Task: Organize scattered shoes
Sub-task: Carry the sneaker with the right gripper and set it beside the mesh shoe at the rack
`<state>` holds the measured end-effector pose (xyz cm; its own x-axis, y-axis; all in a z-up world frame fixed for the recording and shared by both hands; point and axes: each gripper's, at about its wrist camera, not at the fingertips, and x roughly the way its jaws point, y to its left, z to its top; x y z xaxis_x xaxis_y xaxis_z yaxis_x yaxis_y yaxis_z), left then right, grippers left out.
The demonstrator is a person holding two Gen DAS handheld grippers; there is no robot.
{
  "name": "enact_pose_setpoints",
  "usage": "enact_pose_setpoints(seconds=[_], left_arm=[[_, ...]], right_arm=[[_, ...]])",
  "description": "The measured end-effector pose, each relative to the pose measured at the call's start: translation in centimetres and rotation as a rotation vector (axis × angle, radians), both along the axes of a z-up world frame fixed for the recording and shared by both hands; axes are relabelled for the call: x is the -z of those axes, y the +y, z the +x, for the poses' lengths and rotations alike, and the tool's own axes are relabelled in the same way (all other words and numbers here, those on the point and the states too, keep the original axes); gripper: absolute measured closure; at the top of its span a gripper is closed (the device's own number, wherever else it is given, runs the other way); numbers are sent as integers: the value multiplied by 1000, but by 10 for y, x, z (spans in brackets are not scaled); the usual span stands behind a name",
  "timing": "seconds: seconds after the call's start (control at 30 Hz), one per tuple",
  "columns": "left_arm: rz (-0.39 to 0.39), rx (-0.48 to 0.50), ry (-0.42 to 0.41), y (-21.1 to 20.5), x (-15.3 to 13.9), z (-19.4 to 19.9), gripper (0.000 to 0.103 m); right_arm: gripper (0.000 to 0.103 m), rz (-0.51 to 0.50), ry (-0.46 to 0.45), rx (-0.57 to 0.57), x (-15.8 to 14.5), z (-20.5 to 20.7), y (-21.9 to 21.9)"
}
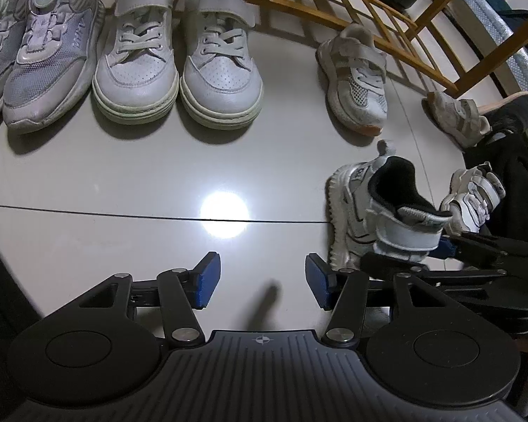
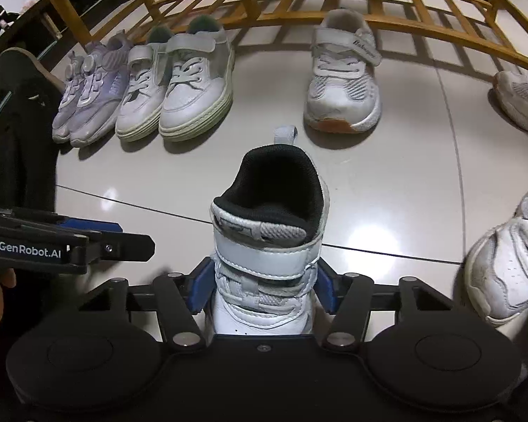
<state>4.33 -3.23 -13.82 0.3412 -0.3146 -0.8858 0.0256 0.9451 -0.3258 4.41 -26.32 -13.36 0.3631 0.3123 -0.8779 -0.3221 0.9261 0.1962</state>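
My right gripper [image 2: 262, 290] is shut on a white sneaker with a black lining [image 2: 267, 232], gripping its sides below the strap, heel pointing away. The same sneaker [image 1: 380, 211] shows at the right of the left wrist view. My left gripper [image 1: 262, 283] is open and empty above bare floor, left of that sneaker. A lilac pair [image 1: 42, 52] and a white strap pair [image 1: 176, 59] stand in a row by the wooden rack [image 1: 352, 3]. A single white mesh sneaker [image 1: 357, 77] stands further right.
A worn white sneaker [image 1: 456, 116] lies near the rack's right end. Another white sneaker [image 2: 507, 256] lies at the right, beside a dark-clothed leg [image 1: 510, 183]. The floor is glossy light tile [image 1: 123, 183] with a lamp glare.
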Motion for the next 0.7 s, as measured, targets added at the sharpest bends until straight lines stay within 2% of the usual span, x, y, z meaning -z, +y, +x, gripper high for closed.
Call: enact_pose_setpoints(seconds=[0.37,0.53,0.7], left_arm=[[6,6,12,-1,3,2,47],[10,3,17,0,5,2,47],[20,12,31,-3,9,3,47]], right_arm=[[42,0,-78,85,-29,23,-40],[42,-45,-136,102,-39,59,-63],[42,-78,-169,103,-38,95,-72]])
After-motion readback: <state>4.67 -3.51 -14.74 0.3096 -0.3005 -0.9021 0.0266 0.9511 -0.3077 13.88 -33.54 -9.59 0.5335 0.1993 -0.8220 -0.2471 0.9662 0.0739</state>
